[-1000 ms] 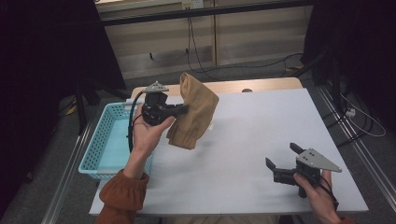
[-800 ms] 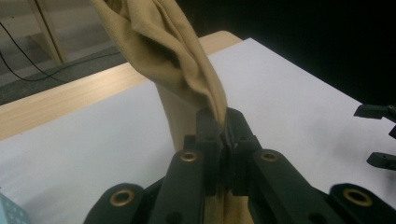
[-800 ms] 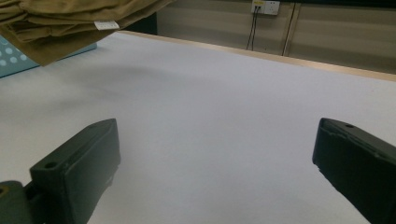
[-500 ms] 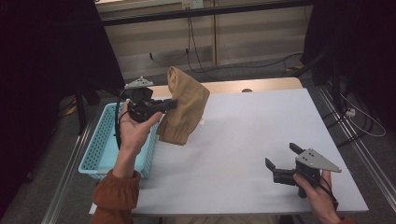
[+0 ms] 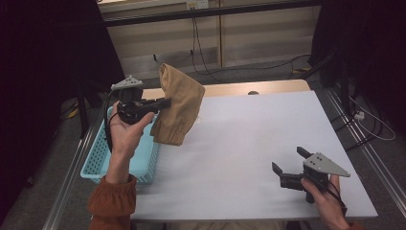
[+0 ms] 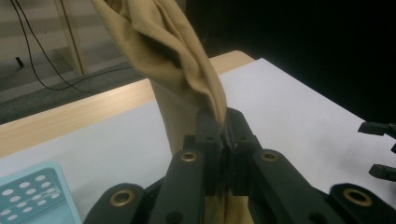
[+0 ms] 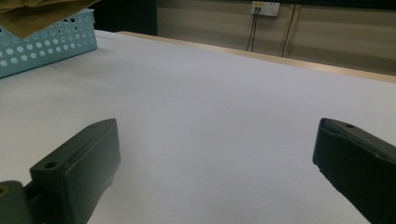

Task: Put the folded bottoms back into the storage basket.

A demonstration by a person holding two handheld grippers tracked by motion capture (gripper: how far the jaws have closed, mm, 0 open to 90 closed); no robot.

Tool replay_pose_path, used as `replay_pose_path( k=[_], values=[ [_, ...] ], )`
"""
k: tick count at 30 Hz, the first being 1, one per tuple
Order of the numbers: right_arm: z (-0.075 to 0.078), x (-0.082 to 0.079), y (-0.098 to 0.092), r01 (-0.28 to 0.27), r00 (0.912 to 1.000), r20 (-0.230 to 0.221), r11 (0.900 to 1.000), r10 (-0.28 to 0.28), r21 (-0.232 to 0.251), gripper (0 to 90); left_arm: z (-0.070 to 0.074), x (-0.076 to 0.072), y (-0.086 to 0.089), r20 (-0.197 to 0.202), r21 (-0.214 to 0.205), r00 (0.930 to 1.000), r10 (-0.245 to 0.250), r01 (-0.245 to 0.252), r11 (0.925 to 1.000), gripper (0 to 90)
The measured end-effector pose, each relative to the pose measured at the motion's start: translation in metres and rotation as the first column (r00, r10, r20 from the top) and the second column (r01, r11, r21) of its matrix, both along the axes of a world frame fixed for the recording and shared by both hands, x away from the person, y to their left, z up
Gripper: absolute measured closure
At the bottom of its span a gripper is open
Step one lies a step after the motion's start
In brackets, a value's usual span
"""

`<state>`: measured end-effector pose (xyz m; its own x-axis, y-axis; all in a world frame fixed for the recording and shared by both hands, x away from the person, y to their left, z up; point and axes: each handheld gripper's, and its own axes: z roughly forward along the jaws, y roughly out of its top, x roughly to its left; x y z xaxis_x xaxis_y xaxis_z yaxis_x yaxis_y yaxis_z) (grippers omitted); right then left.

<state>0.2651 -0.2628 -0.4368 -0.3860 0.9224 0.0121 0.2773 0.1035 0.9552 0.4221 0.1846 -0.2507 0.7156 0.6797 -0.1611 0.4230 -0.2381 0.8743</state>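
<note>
Above the left side of the desk (image 5: 249, 143), a tan cloth (image 5: 178, 108) is held up in the air. It is pinched near its top edge, so most of it hangs down loose and folded. Its lower end dangles close to the rim of the blue basket (image 5: 95, 165), which sits at the left edge of the desk. The cloth is probably held this high so that it can be carried over the basket wall and dropped in.

In the left gripper view, the cloth (image 6: 177, 60) is seen squeezed between the two black jaws. The jaws are shut tight on a fold of it. Some cloth sticks up past the tips and some hangs below them. The left gripper (image 5: 160, 103) is held level by a hand, with its jaws pointed to the right, at the cloth.

The right gripper (image 5: 287, 165) is rested low on the desk, near the front right corner, well apart from the cloth. Its jaws are spread wide and nothing is held between them. It is likely kept there to stay out of the way. In the right gripper view, the basket (image 7: 42, 44) is seen far off, with a bit of cloth (image 7: 32, 14) above it.
</note>
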Motion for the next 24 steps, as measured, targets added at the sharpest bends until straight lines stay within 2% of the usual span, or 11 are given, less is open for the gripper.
replay_pose_path(
  k=[4, 8, 17, 24],
  values=[
    [0.000, 0.000, 0.000, 0.001, 1.0000, -0.001, 1.0000, -0.001, 0.001, 0.6, 0.006, -0.004, 0.006, 0.009, -0.007, 1.0000, 0.002, -0.002, 1.0000, 86.5],
    [0.000, 0.000, 0.000, 0.001, 1.0000, -0.002, 1.0000, -0.001, 0.000, 0.6, 0.010, -0.007, 0.012, 0.014, 0.008, 0.9999, 0.007, -0.007, 0.9999, 86.5],
    [0.000, 0.000, 0.000, 0.001, 1.0000, -0.001, 1.0000, -0.001, 0.001, 0.6, 0.018, -0.012, 0.021, 0.030, 0.015, 0.9994, 0.019, -0.019, 0.9997, 86.5],
    [-0.001, 0.002, 0.000, 0.006, 1.0000, -0.001, 1.0000, -0.006, -0.004, 0.6, 0.022, -0.014, 0.029, 0.021, 0.037, 0.9991, 0.038, -0.039, 0.9986, 86.5]
  ],
)
